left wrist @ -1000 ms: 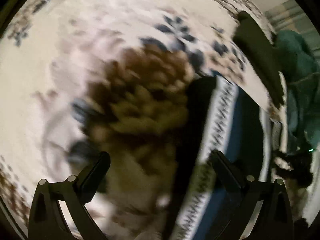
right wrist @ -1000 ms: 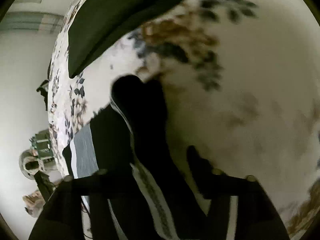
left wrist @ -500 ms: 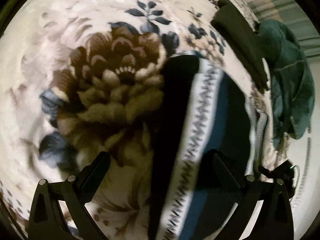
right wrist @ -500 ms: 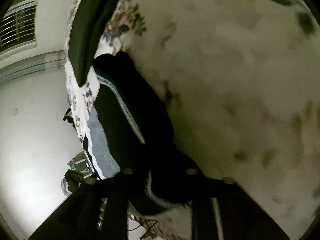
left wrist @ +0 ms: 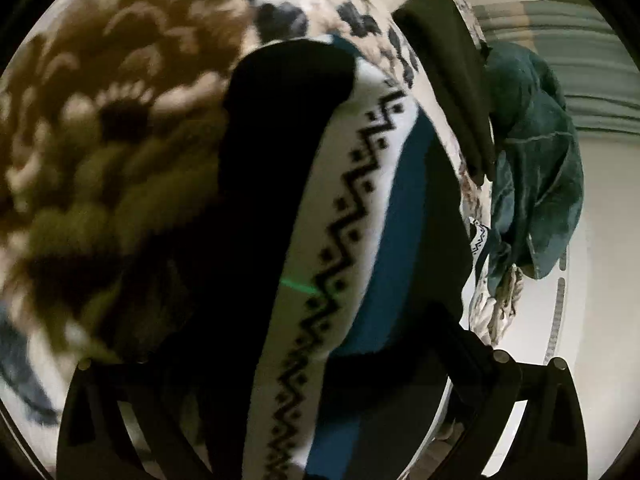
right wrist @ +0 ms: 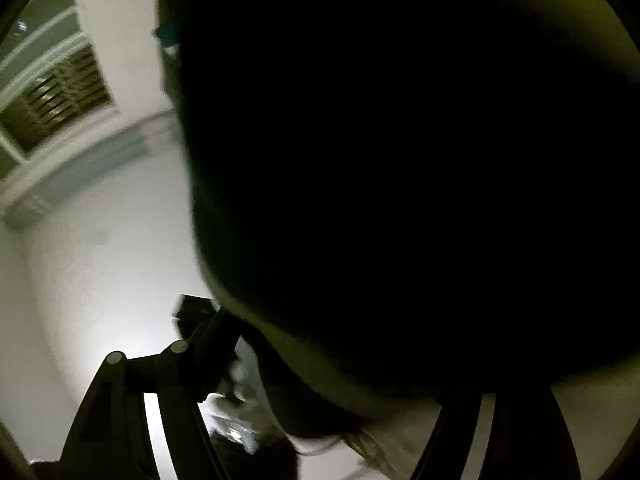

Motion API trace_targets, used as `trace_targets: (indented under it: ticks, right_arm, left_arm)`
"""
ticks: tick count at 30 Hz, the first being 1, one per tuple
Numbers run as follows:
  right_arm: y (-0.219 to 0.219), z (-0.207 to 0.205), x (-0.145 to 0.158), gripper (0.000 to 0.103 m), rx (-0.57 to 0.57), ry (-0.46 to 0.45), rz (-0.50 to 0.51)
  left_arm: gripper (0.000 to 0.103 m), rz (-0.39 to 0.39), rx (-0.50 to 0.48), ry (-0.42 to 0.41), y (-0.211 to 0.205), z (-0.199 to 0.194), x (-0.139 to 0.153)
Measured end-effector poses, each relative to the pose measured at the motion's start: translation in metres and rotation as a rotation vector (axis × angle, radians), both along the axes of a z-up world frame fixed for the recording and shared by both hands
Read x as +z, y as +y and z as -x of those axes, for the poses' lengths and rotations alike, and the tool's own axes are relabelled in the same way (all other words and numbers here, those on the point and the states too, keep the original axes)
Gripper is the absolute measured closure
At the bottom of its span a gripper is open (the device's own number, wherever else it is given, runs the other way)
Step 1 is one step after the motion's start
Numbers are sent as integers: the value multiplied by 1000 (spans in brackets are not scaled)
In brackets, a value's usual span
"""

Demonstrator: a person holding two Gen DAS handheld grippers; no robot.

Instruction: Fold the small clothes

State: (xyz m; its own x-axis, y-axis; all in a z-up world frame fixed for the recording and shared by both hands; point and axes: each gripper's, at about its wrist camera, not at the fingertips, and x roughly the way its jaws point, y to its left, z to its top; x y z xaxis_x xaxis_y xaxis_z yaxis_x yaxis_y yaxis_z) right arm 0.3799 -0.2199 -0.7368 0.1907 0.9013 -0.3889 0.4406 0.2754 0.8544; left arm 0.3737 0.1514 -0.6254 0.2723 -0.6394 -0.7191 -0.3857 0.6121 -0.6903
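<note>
A small garment [left wrist: 360, 208] in black, white and blue with a black zigzag band lies on the floral bedspread [left wrist: 112, 128]. In the left wrist view my left gripper [left wrist: 316, 364] is wide open just above it, the fingers [left wrist: 476, 352] straddling the fabric. In the right wrist view a large black cloth [right wrist: 400, 160] fills most of the picture, pressed close to the lens. My right gripper's left finger [right wrist: 208, 344] shows beside it; the right finger and the gap are hidden by the cloth.
A dark folded cloth [left wrist: 452, 64] lies at the bed's far edge. A teal garment [left wrist: 536, 160] hangs over that edge. A white wall and a window with blinds [right wrist: 56, 100] show to the left in the right wrist view.
My left gripper has moved right and down, over the patterned garment. In the right wrist view the black cloth has come up close and now blocks most of the bed.
</note>
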Motion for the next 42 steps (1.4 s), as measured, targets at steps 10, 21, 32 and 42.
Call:
trace_targets:
  ticks: [10, 21, 32, 42]
  right_arm:
    - [51, -11, 29, 73, -31, -50, 100]
    - [75, -82, 150, 75, -142, -235, 185]
    - [36, -287, 171, 75, -265, -428, 254]
    - [17, -358, 90, 30, -156, -275, 477]
  left_arm:
    - [67, 33, -4, -133, -3, -20, 33]
    - [68, 55, -159, -292, -16, -154, 130]
    - [66, 8, -270, -375, -28, -390, 124]
    - [45, -56, -320, -217, -22, -423, 42]
